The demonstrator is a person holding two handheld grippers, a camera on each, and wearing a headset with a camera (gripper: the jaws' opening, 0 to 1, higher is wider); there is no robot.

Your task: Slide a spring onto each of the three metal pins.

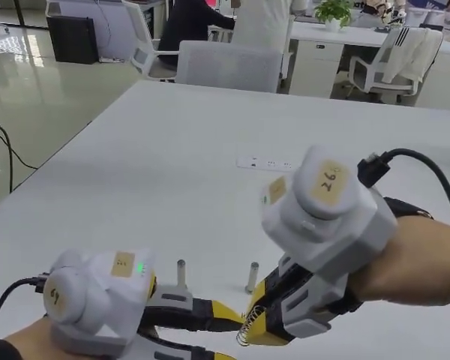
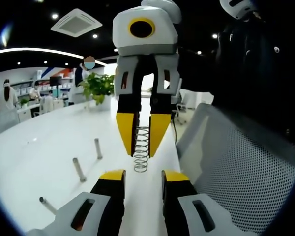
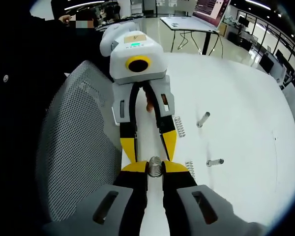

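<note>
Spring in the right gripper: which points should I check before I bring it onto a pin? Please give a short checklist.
1. Right gripper shut on the spring: ok.
2. Spring's end sticks out past the jaw tips: ok.
3. Left gripper open and empty: ok.
4. All three pins bare: ok.
5. Spring over a pin: not ok, it is held off to the side of them.
6. Spare springs on the table: ok, two lie there.
</note>
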